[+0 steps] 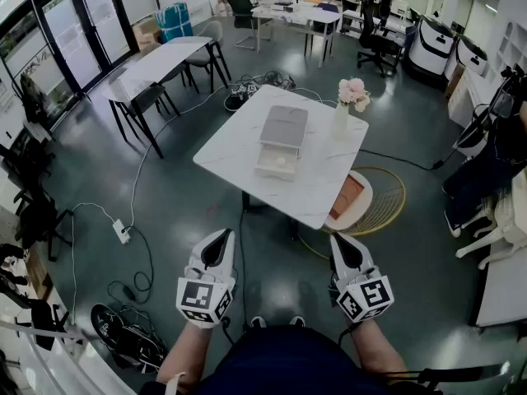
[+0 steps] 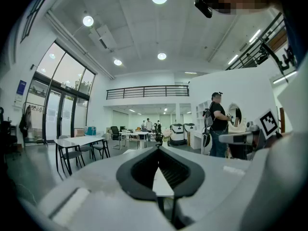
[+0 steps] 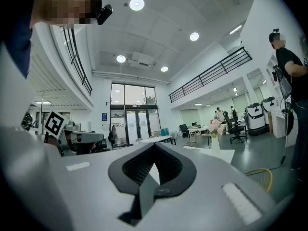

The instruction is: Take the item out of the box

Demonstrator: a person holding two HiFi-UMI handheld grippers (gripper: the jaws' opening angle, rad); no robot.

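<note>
While left gripper and right gripper hang low, jaws together and empty, the grey-topped box sits mid-frame, white drawer slid out, a pale item inside.

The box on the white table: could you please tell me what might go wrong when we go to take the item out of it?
1. The vase of flowers stands just right of the box; the right tool might knock it over when reaching in.
2. A corded power strip lies on the floor left of the table; a foot could catch it on the approach.
3. The left tool and right tool are shut, so they must open first.
</note>
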